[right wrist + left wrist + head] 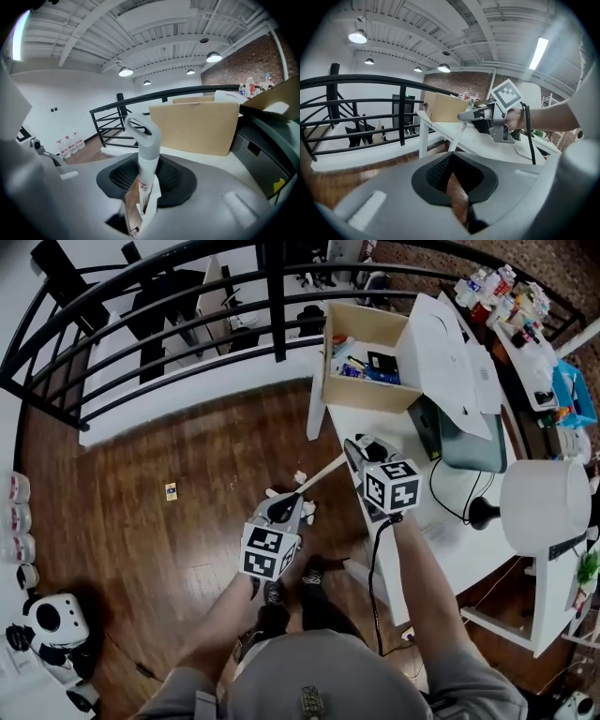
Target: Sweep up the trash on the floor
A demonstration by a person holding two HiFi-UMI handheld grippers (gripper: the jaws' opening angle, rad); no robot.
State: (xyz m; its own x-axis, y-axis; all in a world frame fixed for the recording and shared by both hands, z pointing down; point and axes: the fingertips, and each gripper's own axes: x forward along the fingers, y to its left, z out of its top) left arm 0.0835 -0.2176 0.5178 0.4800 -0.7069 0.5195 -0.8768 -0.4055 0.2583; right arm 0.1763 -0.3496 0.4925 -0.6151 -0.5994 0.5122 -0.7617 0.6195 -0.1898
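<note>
My right gripper (356, 456) (145, 165) is shut on a white broom handle (321, 473) (149, 140) with a grey loop end, held beside the white table. The handle slants down-left toward my left gripper (284, 510) (451, 163). The left gripper's jaws meet at the tips, and only a sliver of wood floor shows between them. In the left gripper view the handle (459, 135) passes just beyond these jaws. Small white crumpled scraps (300, 476) lie on the floor around the left gripper, and one more scrap (308, 513) lies beside it. A little yellow scrap (171, 490) lies farther left. The broom head is hidden.
A white table (380, 423) carries a cardboard box (361, 390), a printer (459, 381) and a white lamp (544, 504). A black railing (187, 306) edges the floor at the back. Water bottles (17, 518) and a panda toy (56, 620) sit at the left. My shoes (273, 593) are below the grippers.
</note>
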